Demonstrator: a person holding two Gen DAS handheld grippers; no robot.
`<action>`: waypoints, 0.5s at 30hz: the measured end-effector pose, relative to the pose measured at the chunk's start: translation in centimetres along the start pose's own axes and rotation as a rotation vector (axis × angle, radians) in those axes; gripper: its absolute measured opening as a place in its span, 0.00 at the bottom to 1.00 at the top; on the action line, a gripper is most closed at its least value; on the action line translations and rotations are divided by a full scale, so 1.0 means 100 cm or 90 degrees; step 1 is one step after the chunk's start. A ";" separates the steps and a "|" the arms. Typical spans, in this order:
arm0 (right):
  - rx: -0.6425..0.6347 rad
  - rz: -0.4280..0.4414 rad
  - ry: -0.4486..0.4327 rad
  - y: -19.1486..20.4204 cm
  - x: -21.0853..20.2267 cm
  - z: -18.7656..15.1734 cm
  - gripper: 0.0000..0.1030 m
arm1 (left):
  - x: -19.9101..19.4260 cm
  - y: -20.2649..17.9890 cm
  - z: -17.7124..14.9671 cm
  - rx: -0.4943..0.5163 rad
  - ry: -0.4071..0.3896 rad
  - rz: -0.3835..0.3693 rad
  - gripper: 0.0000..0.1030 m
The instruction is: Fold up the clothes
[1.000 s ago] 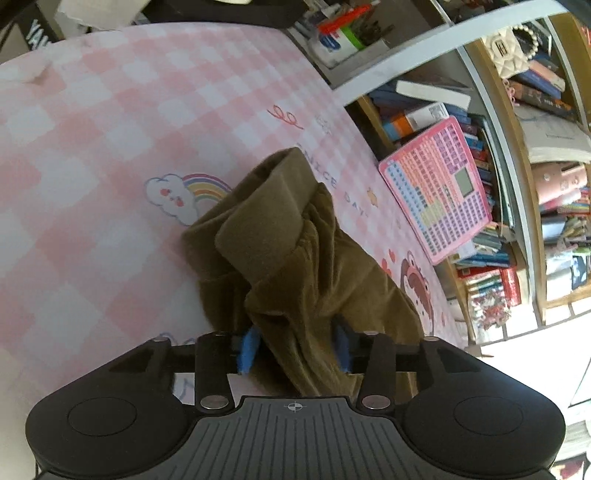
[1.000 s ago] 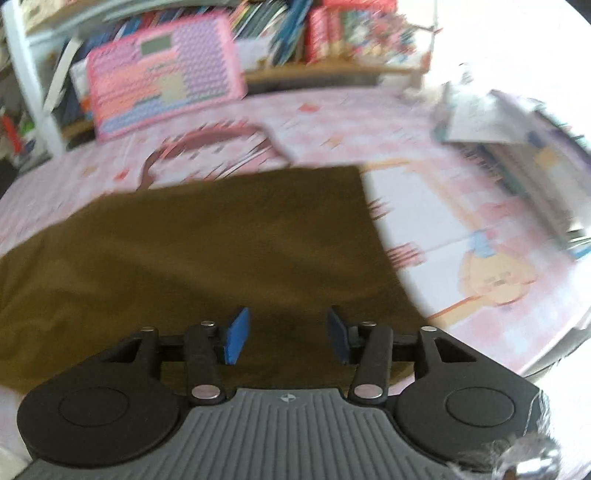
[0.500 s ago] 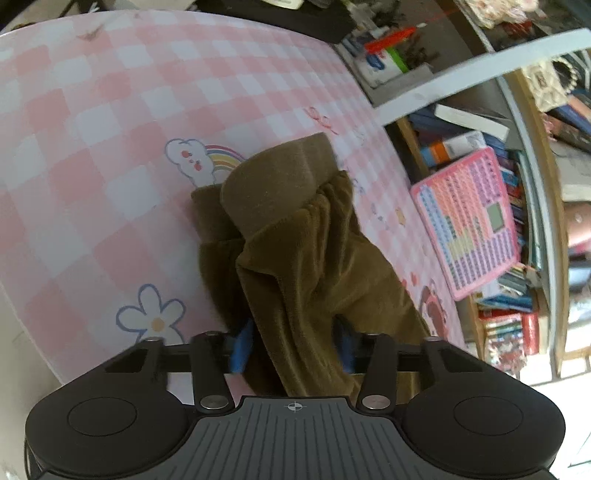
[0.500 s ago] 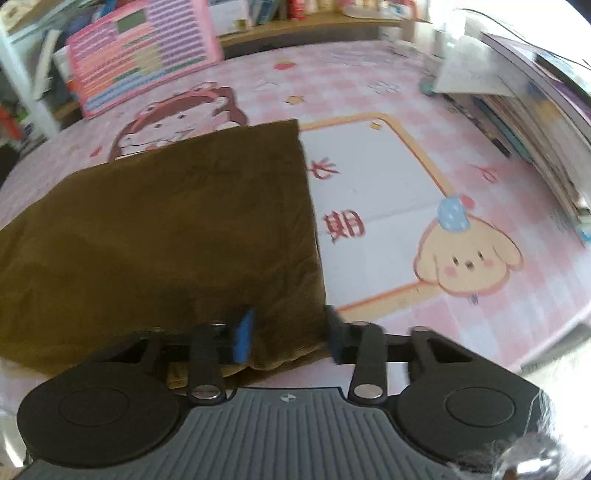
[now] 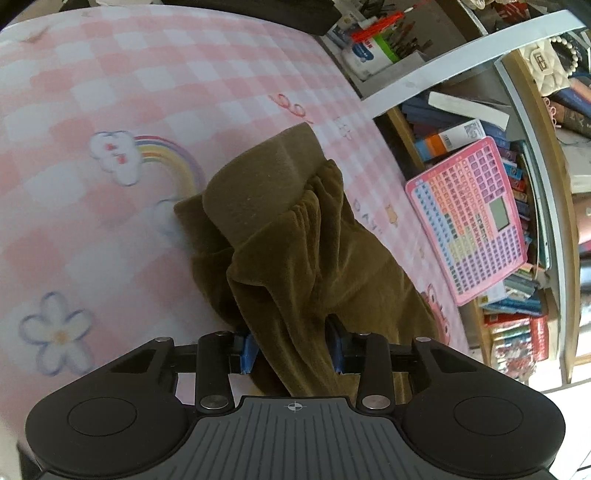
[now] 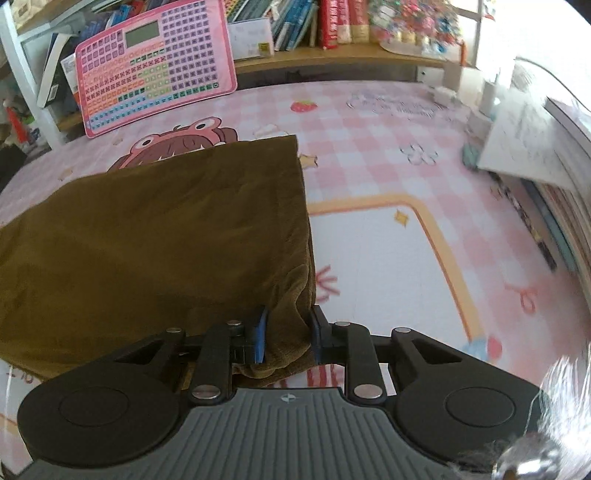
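We have the left gripper [image 5: 291,350] clamped on a bunched fold of the olive-brown garment [image 5: 295,258], blue pads [image 5: 246,350] pressing the fabric from both sides. The garment lies on the pink checked mat [image 5: 110,92], and we use that mat as reference throughout. In the left wrist view the ribbed waistband [image 5: 258,184] sits near the mat's rainbow-and-cloud print [image 5: 118,157], with the gathered cloth running from it down into the jaws. A flower print [image 5: 55,332] is on the mat just left of the gripper.

Our right gripper [image 6: 288,338] is pinching the near right corner of the garment [image 6: 147,240]; the fabric is rolled up between the pads [image 6: 261,338]. From there the cloth spreads flat over the mat [image 6: 369,129] toward its far left side, covering most of a cartoon character print [image 6: 177,142]. An orange-bordered white panel [image 6: 369,258] on the mat lies just right of the garment's edge.

Beyond the mat's far edge, a pink keyboard toy [image 6: 155,66] leans against a bookshelf [image 6: 314,22]. Stacked books [image 6: 554,166] sit at the mat's right edge.
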State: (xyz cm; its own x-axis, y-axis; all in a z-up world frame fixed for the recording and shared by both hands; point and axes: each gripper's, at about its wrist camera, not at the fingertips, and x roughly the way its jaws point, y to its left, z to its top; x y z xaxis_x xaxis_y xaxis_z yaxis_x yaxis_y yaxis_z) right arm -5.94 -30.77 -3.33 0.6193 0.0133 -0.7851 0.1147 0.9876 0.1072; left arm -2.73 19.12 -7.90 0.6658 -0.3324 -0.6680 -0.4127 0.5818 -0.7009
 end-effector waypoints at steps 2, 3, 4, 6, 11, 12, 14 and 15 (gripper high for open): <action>-0.005 0.000 -0.001 0.000 0.002 0.002 0.21 | 0.004 -0.004 0.000 0.001 -0.009 0.001 0.34; -0.007 0.000 -0.001 0.000 0.003 0.003 0.22 | 0.005 -0.005 -0.001 0.006 -0.012 0.003 0.35; -0.006 0.001 -0.002 -0.001 0.003 0.002 0.22 | 0.005 -0.006 -0.001 0.011 -0.014 0.006 0.36; -0.006 -0.002 -0.005 -0.002 0.002 0.000 0.30 | 0.003 -0.009 -0.004 0.024 -0.019 0.016 0.38; -0.040 -0.029 -0.029 0.001 -0.015 -0.005 0.55 | -0.016 -0.023 -0.021 0.065 -0.031 0.048 0.53; -0.041 -0.024 -0.035 0.001 -0.020 -0.007 0.61 | -0.020 -0.027 -0.027 0.086 -0.033 0.055 0.55; -0.038 -0.006 -0.042 0.001 -0.027 -0.010 0.66 | -0.028 -0.036 -0.038 0.129 -0.036 0.069 0.60; -0.038 -0.001 -0.043 0.002 -0.029 -0.013 0.69 | -0.031 -0.041 -0.045 0.148 -0.038 0.078 0.63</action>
State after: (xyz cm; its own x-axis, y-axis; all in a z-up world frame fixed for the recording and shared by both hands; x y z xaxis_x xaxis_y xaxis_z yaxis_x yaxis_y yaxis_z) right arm -8.72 -30.42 -1.76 0.6703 0.0035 -0.7421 0.0698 0.9952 0.0679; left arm -5.91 14.48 -4.05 0.6576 -0.2091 -0.7238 -0.3432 0.7721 -0.5349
